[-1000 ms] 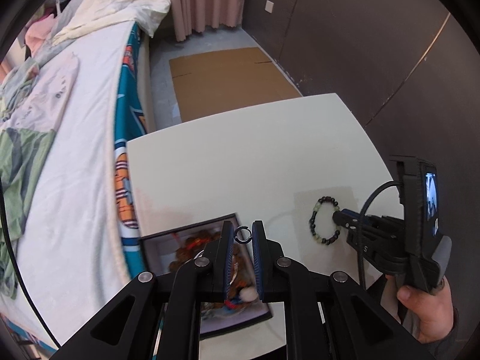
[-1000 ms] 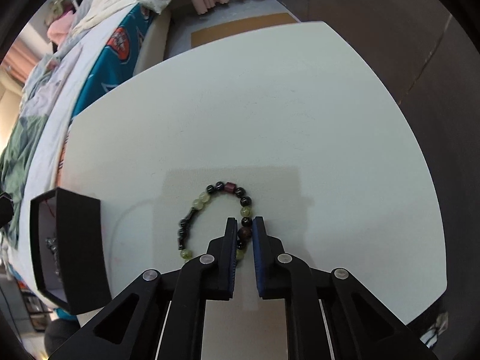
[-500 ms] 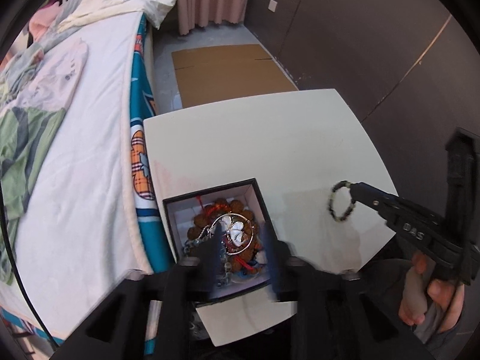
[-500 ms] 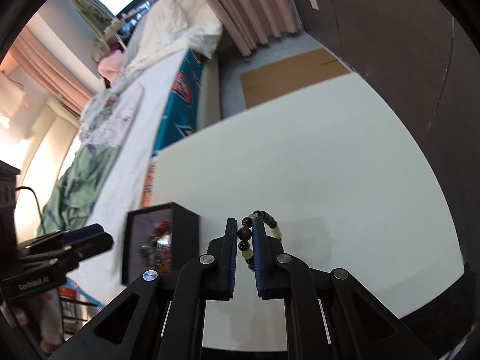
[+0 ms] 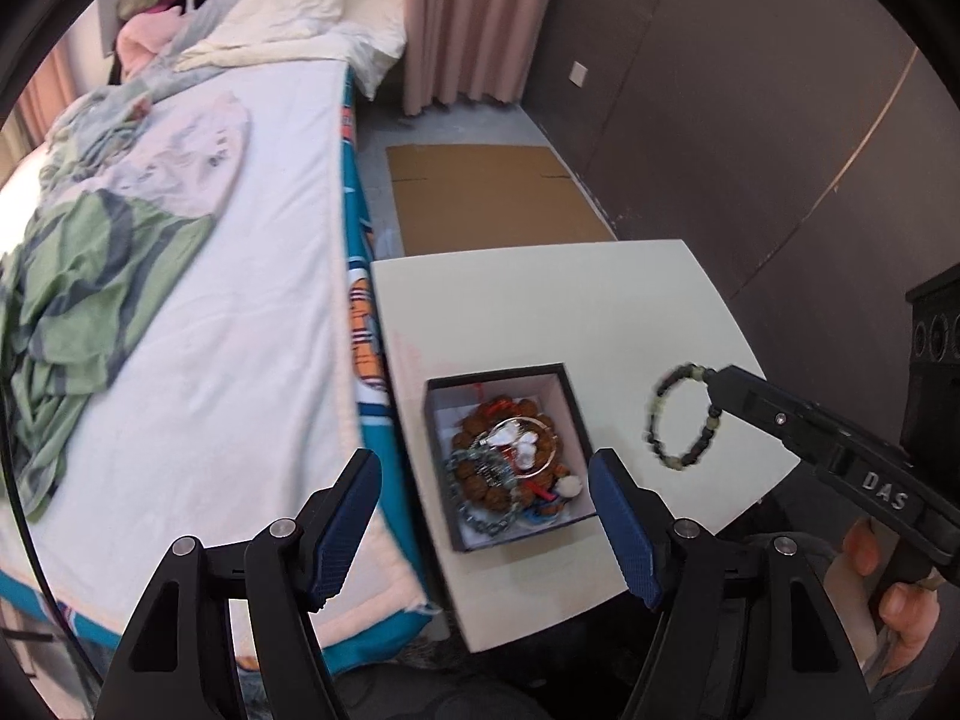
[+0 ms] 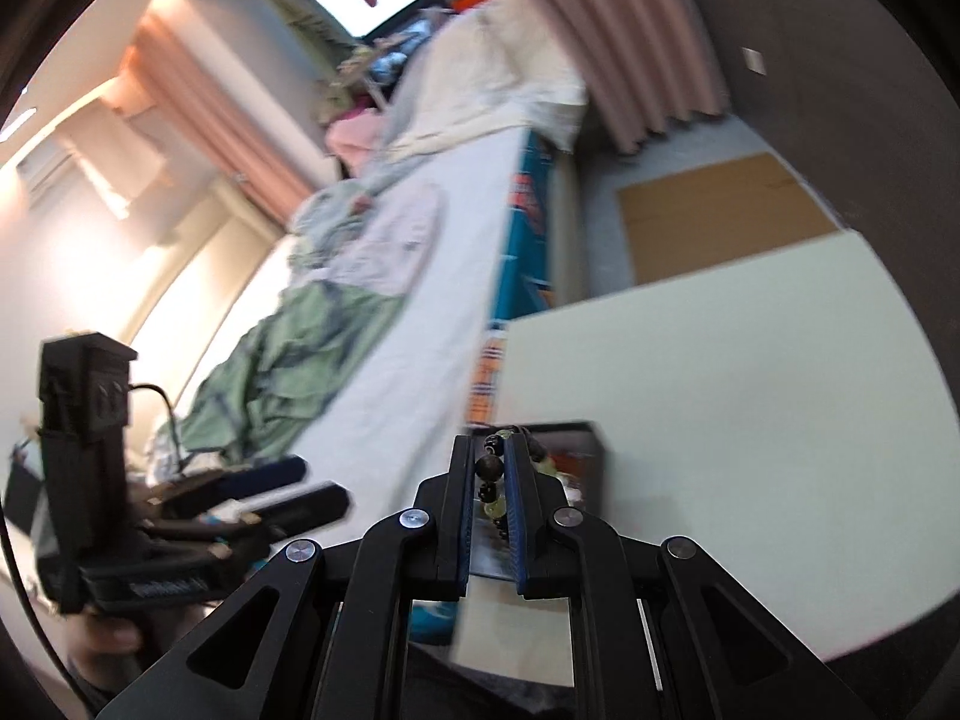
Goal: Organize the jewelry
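A black jewelry box [image 5: 570, 396] with a white lining sits near the front left edge of the white table [image 5: 540, 306]; brown beads, a silver chain and other pieces lie inside. My left gripper [image 5: 486, 480] hangs above it, jaws opening wide, nothing between them. A bracelet of dark and green beads [image 5: 681, 417] dangles in the air to the right of the box, with my right gripper [image 5: 717, 381] shut on it. In the right wrist view the bracelet [image 6: 487, 468] is pinched between the pads of my right gripper [image 6: 487, 483], the box [image 6: 579, 447] is just beyond, and my left gripper [image 6: 282, 486] is at lower left.
A bed [image 5: 198, 312] with white sheets and green clothes runs along the table's left side. A flat cardboard sheet [image 5: 492, 198] lies on the floor behind the table. A dark wall [image 5: 750, 120] stands to the right. A hand [image 5: 900, 594] grips the right tool's handle.
My left gripper let go of a small ring over the box, opened and rose. My right gripper lifted the bead bracelet off the table and carried it left toward the box.
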